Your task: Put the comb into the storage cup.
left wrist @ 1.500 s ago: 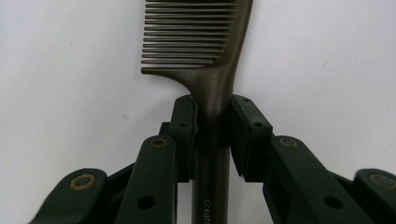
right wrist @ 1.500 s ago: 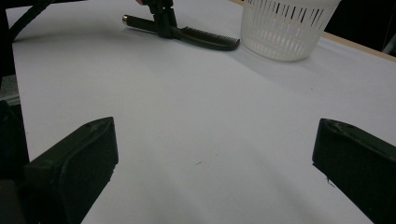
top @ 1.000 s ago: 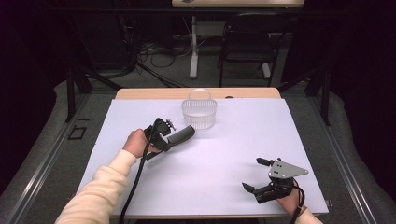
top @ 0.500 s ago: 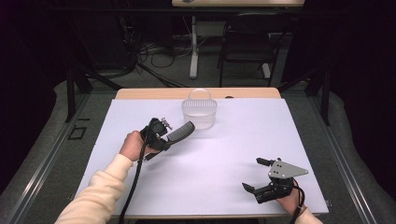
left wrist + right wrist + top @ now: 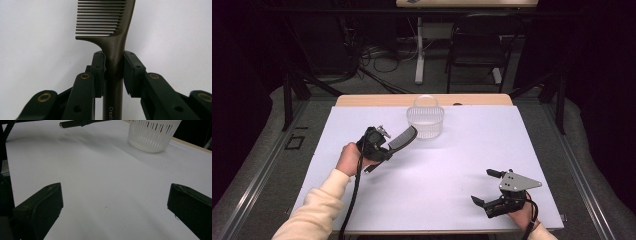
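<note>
Resting low at the near right edge of the white table (image 5: 442,175), your right gripper (image 5: 488,187) sits with its jaws spread wide and nothing between them; its grey three-cornered plate faces up in the high view. In the right gripper view the same two black jaws stand far apart at the bottom corners, with bare white tabletop between them.

Farther in and to the left, your left hand (image 5: 348,158) holds the left gripper (image 5: 388,145) lifted off the table and tilted, its cable trailing back along your cream sleeve (image 5: 314,210). Its jaws are closed on the handle of a dark comb (image 5: 402,137). The left gripper view shows the clamp plainly: the comb (image 5: 113,53) runs straight up between the two pads, which press its handle from both sides, while the teeth fan out to the left above them (pale lettering on the handle is cut off at the bottom edge).

Beyond the comb's toothed end, just past it in the high view, stands a white slotted basket (image 5: 425,121) near the table's far edge, upright, its handle raised. The right gripper view catches the basket (image 5: 152,135) at the top right, and the comb's handle end (image 5: 75,123) at top left.
</note>
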